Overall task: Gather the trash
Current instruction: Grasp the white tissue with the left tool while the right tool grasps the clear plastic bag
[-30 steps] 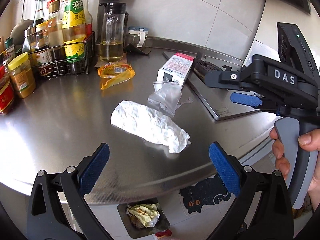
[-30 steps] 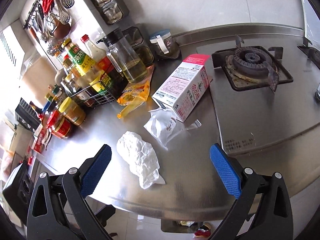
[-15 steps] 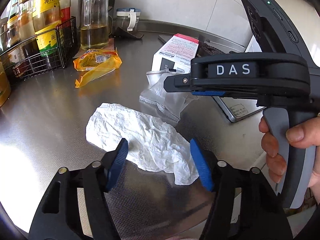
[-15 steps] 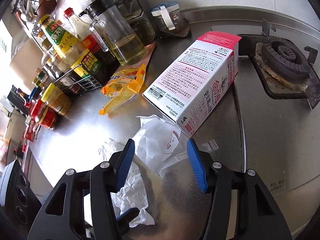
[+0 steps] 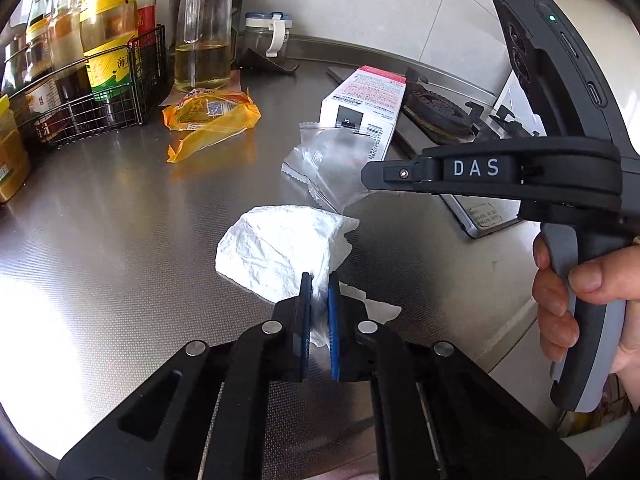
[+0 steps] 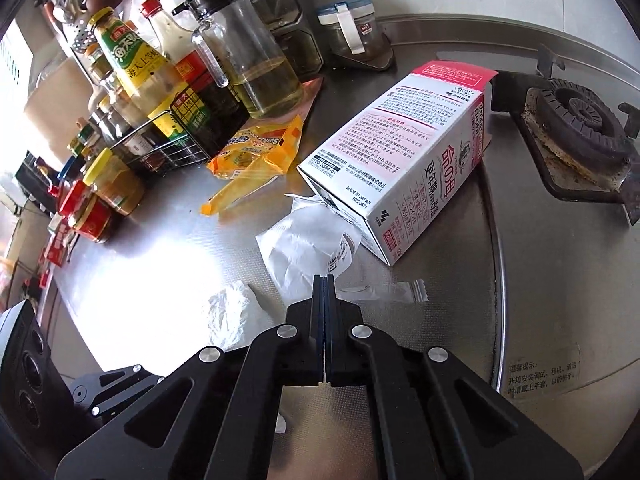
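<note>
A crumpled white paper towel lies on the steel counter. My left gripper has its jaws closing, and the blue pads pinch the towel's near end. Behind it a clear plastic bag rests against a pink and white carton. My right gripper is closing too; its pads meet on the near edge of the clear bag. From the left wrist view the right gripper reaches in from the right. A yellow wrapper lies further back.
A wire basket of sauce bottles and an oil jug stand at the back left, with jars along the left edge. A gas burner sits on the right. A person's hand holds the right gripper's handle.
Both grippers came down and forward to the counter and went from wide open to closed, the left on the paper towel, the right on the clear bag.
</note>
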The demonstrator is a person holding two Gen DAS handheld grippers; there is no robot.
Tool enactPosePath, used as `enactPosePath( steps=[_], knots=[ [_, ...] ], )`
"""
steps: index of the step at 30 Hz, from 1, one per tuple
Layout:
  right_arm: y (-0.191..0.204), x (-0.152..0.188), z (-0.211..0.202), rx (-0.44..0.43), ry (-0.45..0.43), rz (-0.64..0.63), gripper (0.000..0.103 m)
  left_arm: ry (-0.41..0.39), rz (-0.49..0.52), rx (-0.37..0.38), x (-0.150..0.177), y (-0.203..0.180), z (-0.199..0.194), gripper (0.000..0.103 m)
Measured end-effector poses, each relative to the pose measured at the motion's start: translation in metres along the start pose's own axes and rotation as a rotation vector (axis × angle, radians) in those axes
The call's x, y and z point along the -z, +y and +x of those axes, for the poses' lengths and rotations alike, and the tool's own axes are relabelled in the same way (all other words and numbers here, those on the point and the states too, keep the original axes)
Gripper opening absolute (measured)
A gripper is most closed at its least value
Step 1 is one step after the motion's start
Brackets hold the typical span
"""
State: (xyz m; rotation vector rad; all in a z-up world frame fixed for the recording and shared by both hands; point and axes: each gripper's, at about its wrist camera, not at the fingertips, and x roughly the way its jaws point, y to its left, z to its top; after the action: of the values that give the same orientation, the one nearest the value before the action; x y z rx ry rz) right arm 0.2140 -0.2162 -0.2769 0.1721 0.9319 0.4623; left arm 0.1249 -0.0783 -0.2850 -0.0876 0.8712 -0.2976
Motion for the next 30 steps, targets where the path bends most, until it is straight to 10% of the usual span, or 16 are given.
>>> enactPosePath(
  steps=[6,9,16,20,30],
  knots=[
    [0.007,-0.002,-0.007,0.038,-0.023,0.01,0.008,-0.018,-0.02,-0.017,0.0,0.013,-0.015,0.006],
    [0.012,-0.004,-0.009,0.034,-0.067,0.022,0.083,-0.021,-0.024,-0.023,0.0,0.018,-0.019,0.006],
    [0.022,-0.013,0.02,0.061,-0.009,-0.028,0.064,-0.023,-0.049,-0.039,-0.001,0.032,-0.019,0.006],
    [0.027,-0.012,0.034,0.083,0.027,-0.063,0.016,-0.026,-0.063,-0.047,-0.002,0.041,-0.02,0.006],
    [0.038,0.004,-0.005,0.058,-0.025,-0.097,0.003,-0.057,-0.049,-0.046,0.004,0.036,-0.044,0.006]
  ],
)
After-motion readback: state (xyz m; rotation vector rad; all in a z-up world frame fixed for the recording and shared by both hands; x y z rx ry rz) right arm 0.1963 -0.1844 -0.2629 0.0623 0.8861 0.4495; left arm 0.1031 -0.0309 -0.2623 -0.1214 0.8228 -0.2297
